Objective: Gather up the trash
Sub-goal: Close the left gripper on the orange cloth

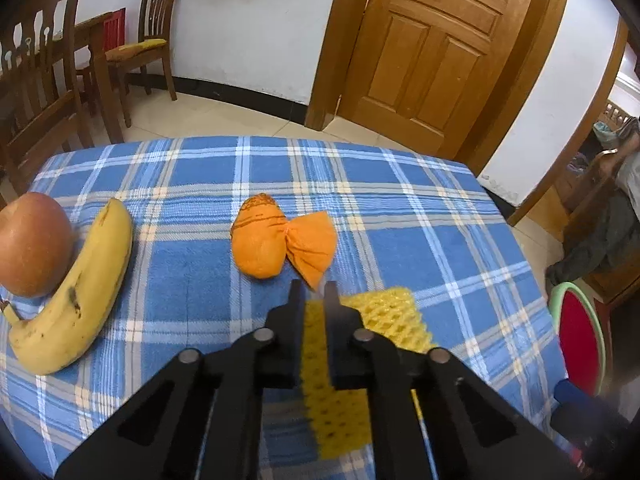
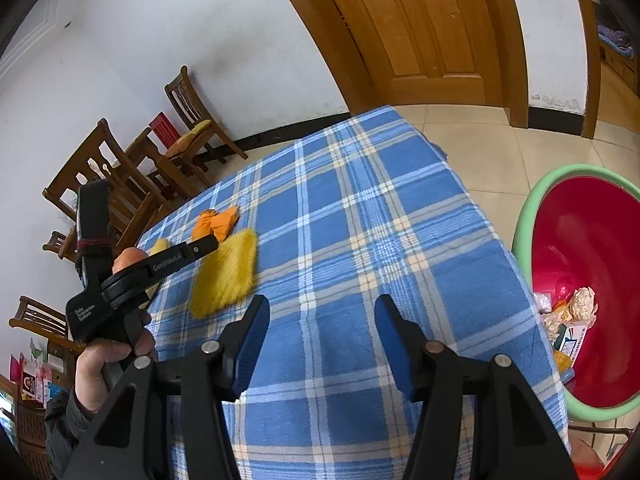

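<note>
A yellow foam fruit net (image 1: 384, 320) lies on the blue checked tablecloth (image 1: 400, 208). My left gripper (image 1: 314, 288) is shut on the net's near left part, which shows between its narrow jaws. An orange twisted wrapper (image 1: 280, 240) lies just beyond the fingertips. In the right wrist view the left gripper (image 2: 212, 243) sits at the yellow foam net (image 2: 226, 272), held by a hand (image 2: 104, 364), with the orange wrapper (image 2: 216, 222) behind it. My right gripper (image 2: 320, 312) hangs open over bare cloth, nothing between its blue pads (image 2: 252, 344).
A banana (image 1: 80, 292) and an apple (image 1: 32, 244) lie at the table's left. A red basin with a green rim (image 2: 532, 200) stands on the floor right of the table, with wrappers and paper (image 2: 568, 320) in it. Wooden chairs (image 1: 152, 40) and a door (image 1: 432, 48) stand beyond.
</note>
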A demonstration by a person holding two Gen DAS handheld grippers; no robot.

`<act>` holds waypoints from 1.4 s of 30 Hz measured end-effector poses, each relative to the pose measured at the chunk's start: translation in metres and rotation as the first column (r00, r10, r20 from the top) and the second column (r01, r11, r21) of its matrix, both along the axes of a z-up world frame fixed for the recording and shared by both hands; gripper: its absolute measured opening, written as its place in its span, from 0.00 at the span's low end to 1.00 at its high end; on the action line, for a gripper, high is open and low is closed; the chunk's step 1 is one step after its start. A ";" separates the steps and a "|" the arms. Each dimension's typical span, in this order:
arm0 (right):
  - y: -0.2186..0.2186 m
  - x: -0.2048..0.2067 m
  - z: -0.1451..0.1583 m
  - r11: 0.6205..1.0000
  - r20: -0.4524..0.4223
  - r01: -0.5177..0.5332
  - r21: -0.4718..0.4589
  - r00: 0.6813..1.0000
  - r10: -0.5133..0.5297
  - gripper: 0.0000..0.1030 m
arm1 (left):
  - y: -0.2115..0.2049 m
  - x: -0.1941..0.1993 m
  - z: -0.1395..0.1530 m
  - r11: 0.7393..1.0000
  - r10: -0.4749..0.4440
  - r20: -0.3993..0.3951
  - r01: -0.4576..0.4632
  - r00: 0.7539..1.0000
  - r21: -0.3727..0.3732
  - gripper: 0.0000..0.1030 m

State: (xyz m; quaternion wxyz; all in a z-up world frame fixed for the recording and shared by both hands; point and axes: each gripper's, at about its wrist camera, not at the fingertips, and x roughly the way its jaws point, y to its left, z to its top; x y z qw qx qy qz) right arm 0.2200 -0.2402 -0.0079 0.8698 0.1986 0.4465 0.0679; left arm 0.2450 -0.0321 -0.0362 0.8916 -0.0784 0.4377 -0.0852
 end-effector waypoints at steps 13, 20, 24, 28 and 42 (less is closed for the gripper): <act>0.006 0.001 0.002 1.000 0.007 -0.023 0.003 1.000 0.023 0.56 | 0.013 0.022 0.004 0.994 0.109 -0.019 -0.109 0.994 0.015 0.50; 0.003 0.008 -0.003 0.999 -0.002 -0.032 0.017 0.999 0.032 0.56 | 0.012 0.050 -0.011 0.987 0.150 -0.024 -0.148 0.988 0.067 0.50; 0.002 0.010 -0.007 0.999 -0.010 -0.038 0.026 0.999 0.038 0.56 | 0.010 0.057 -0.014 0.986 0.150 -0.008 -0.149 0.989 0.074 0.36; 0.004 0.013 -0.009 0.999 -0.013 -0.044 0.022 0.999 0.045 0.56 | 0.013 0.053 -0.015 0.990 0.133 0.001 -0.133 0.991 0.053 0.26; 0.038 0.023 -0.002 0.994 -0.010 -0.105 -0.026 0.994 0.105 0.56 | 0.037 -0.018 0.012 0.996 0.088 0.024 -0.089 0.996 0.010 0.25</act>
